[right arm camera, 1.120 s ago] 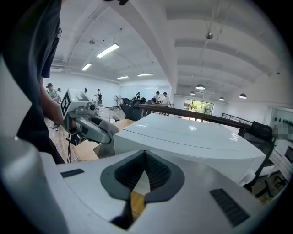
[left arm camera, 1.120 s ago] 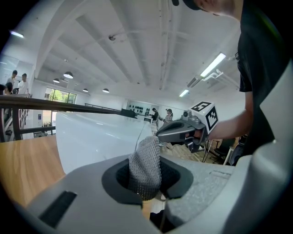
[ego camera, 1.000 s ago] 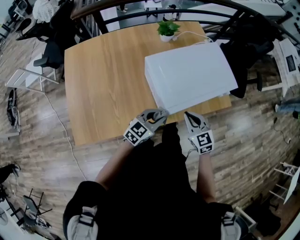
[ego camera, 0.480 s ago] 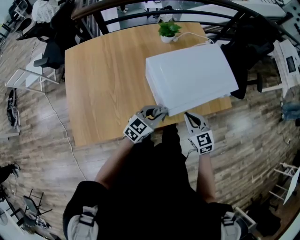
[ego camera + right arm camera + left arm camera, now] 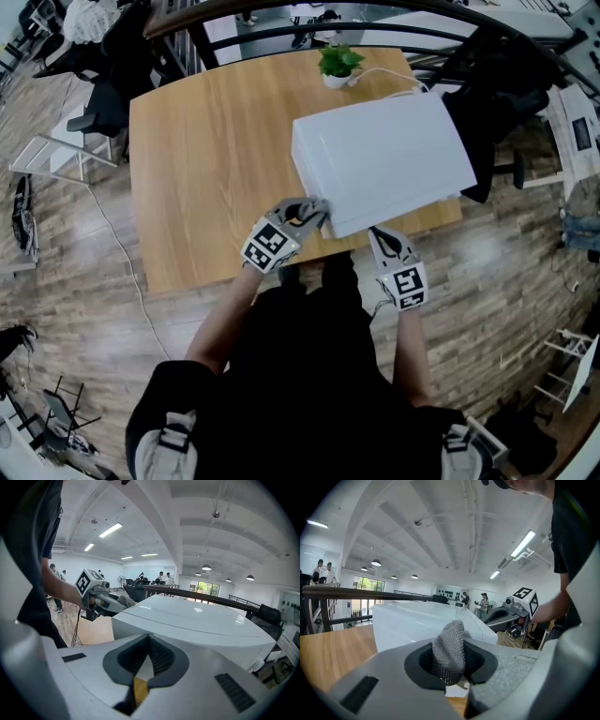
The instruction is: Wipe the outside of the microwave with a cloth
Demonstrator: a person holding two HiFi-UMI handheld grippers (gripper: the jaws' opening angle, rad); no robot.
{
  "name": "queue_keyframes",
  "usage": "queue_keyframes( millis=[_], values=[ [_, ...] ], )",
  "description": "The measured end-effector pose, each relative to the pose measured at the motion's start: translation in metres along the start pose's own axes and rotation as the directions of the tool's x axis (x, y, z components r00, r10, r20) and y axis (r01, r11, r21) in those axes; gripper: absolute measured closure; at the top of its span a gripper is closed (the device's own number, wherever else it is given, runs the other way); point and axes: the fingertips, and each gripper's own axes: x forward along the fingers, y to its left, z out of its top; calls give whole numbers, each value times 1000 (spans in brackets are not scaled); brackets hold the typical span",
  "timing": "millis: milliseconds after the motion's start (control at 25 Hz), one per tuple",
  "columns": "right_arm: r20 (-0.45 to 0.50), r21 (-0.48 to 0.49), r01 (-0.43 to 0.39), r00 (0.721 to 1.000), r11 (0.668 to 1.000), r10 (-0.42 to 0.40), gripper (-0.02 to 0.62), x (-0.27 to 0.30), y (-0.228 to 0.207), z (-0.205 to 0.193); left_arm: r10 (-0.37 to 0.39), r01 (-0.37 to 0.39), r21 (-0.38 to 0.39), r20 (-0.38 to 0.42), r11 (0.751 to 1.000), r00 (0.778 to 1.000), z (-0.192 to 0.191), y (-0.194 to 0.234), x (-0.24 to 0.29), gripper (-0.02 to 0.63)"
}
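Open-plan office hall — ceiling strip lights (image 5: 524,543), black office chairs (image 5: 502,89), wooden table (image 5: 206,159), plank floor (image 5: 84,300)

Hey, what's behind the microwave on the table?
A small potted plant and a white cable lie behind the microwave, on the table. The microwave's body covers where the cable ends.

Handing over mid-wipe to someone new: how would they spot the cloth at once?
On the wooden table stands a white microwave; at its near left corner sits the left gripper. The cloth is the small grey wad pinched in its jaws, knitted and mesh-like against the microwave's smooth white shell.
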Motion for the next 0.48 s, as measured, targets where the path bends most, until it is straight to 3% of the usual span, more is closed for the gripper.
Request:
queue_keyframes(
  millis=[480],
  values=[
    [11, -2, -9, 1000, 1000, 9, 597, -3, -5, -1, 23, -23, 32, -8, 999, 1000, 2, 21, 4, 555]
  ],
)
